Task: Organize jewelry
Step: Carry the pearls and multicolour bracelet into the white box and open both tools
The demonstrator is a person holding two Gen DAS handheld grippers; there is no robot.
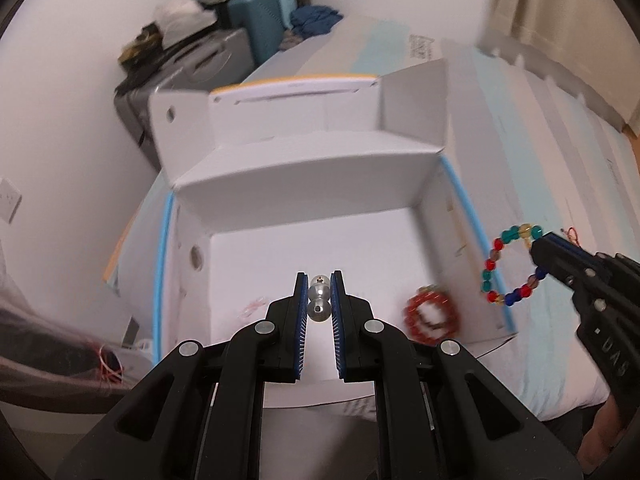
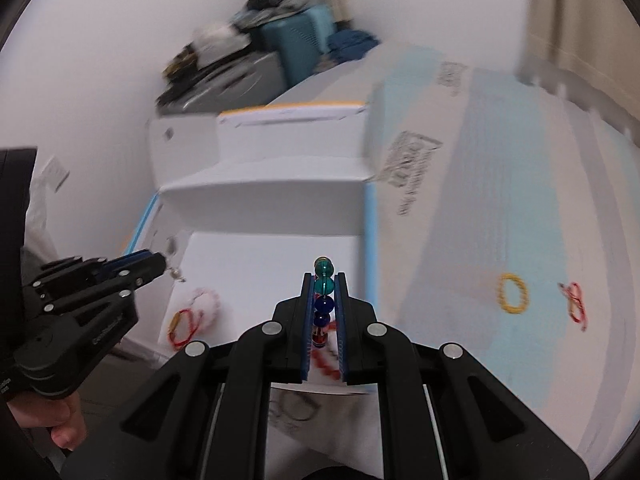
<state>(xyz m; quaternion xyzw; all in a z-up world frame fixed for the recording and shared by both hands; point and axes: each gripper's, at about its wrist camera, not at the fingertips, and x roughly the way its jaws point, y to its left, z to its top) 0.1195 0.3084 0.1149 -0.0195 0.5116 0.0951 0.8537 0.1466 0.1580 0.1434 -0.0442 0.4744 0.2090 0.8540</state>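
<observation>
My left gripper (image 1: 319, 294) is shut on a clear silver bead piece (image 1: 319, 300) and holds it over the open white box (image 1: 304, 200). It shows at the left in the right wrist view (image 2: 162, 266). My right gripper (image 2: 324, 292) is shut on a multicoloured bead bracelet (image 2: 323, 280); in the left wrist view the bracelet (image 1: 494, 266) hangs from that gripper (image 1: 538, 246) just right of the box wall. Inside the box lie a red bead bracelet (image 1: 432, 316), a pink-white bracelet (image 2: 206, 300) and a red-yellow band (image 2: 182, 326).
A yellow bracelet (image 2: 511, 293) and a red string piece (image 2: 576, 300) lie on the pale blue bed cover (image 2: 500, 220) to the right of the box. Suitcases (image 1: 256, 24) with clothes stand against the far wall. A plastic bag (image 1: 48, 344) with red bands sits at lower left.
</observation>
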